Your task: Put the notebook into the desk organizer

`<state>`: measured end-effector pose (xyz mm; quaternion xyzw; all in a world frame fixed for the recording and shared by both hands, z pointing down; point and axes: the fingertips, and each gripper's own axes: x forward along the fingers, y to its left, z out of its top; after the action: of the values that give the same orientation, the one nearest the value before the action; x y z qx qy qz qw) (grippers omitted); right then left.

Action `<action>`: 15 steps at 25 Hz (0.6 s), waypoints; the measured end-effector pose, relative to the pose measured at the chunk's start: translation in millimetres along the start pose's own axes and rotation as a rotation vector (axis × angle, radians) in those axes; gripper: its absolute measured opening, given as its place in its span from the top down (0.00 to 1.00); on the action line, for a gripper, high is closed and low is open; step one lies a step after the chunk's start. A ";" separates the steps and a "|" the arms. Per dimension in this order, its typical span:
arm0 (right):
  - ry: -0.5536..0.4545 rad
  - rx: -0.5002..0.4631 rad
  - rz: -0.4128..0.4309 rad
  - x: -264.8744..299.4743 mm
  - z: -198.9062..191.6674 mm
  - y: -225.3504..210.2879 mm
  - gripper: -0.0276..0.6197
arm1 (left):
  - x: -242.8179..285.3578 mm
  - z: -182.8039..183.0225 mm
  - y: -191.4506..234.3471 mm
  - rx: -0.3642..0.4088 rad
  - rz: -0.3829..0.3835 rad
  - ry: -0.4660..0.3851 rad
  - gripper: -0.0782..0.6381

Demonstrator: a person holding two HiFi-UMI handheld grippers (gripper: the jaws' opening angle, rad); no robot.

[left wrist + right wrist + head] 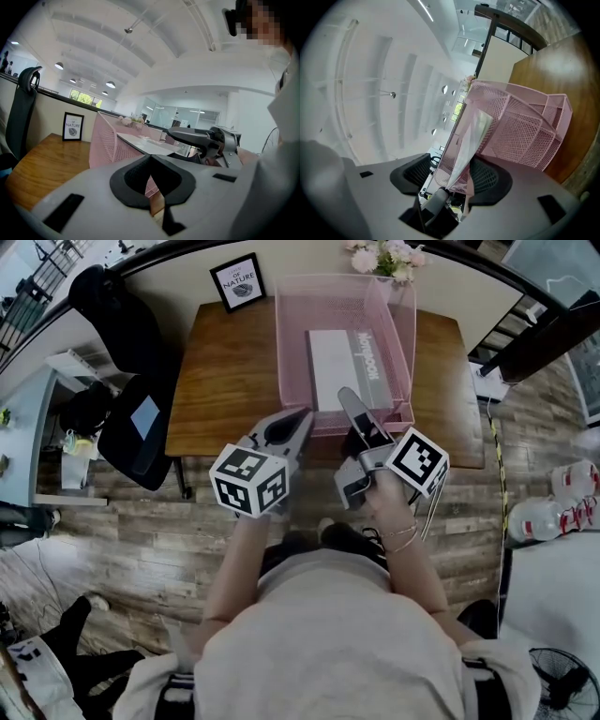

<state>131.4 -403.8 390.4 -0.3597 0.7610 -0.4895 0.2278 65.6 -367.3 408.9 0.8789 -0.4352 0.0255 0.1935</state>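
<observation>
The grey notebook lies flat inside the pink mesh desk organizer on the wooden table. My right gripper is at the organizer's near rim, over the notebook's near end. In the right gripper view its jaws stand wide apart, and the notebook's edge passes between them with no pad pressing on it. My left gripper hovers just left of the right one, at the organizer's front left corner, with its jaws together and nothing in them. The left gripper view shows the organizer and notebook ahead.
A framed print stands at the table's back left and flowers behind the organizer. A black chair sits left of the table. Plastic bottles lie on the floor at the right.
</observation>
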 end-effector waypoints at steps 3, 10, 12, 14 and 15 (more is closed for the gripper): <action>0.016 0.014 -0.004 -0.5 -2.5 -3.1 0.56 | 1.0 0.0 1.4 -0.004 0.001 0.002 0.87; 0.031 0.053 -0.020 -0.1 -10.0 -18.3 0.56 | 1.0 -0.8 -4.5 -0.003 -0.007 0.003 0.88; 0.033 0.044 -0.016 0.7 -10.7 -19.8 0.56 | 0.7 -1.9 -6.5 -0.001 -0.010 0.006 0.87; 0.040 0.039 -0.023 -0.1 -13.9 -22.3 0.56 | -0.2 -3.8 -7.3 -0.002 -0.011 0.009 0.87; 0.045 0.039 -0.031 -0.7 -16.3 -23.7 0.56 | -0.8 -4.8 -7.3 -0.003 -0.011 0.010 0.87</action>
<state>128.1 -399.9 418.8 -0.3558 0.7505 -0.5158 0.2099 71.4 -361.0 410.9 0.8808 -0.4295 0.0284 0.1971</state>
